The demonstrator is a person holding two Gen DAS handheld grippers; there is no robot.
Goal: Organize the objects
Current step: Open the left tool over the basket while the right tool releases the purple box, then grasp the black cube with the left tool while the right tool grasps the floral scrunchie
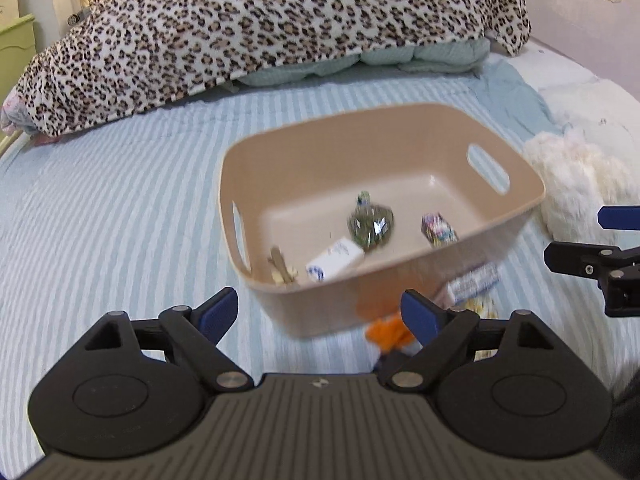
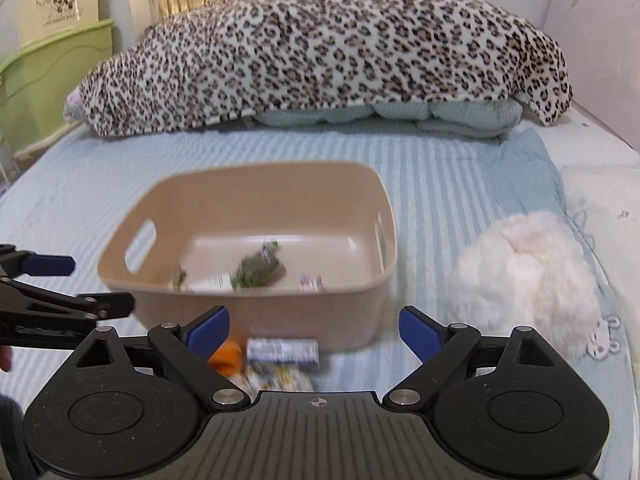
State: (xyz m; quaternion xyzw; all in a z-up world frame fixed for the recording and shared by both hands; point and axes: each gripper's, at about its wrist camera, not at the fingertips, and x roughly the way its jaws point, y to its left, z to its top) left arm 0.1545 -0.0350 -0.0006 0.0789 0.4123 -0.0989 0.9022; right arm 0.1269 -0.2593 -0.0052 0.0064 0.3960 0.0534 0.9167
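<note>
A beige plastic bin (image 1: 400, 280) (image 2: 280, 312) sits on the striped bed. Inside lie a green packet (image 1: 370, 222) (image 2: 258, 270), a white box (image 1: 334, 264), a small colourful box (image 1: 438, 230) (image 2: 311, 283) and a small tan item (image 1: 282, 268). In front of the bin lie an orange object (image 1: 386, 332) (image 2: 228, 356), a blue-white tube (image 1: 474, 282) (image 2: 282, 350) and a yellow-patterned packet (image 2: 282, 378). My left gripper (image 1: 320, 314) is open and empty before the bin. My right gripper (image 2: 314, 330) is open and empty above the loose items.
A leopard-print blanket (image 2: 320, 48) covers pillows at the bed's head. A white fluffy item (image 2: 528, 276) (image 1: 576, 184) lies right of the bin. Green storage boxes (image 2: 52, 68) stand at the left bedside. A wall runs along the right.
</note>
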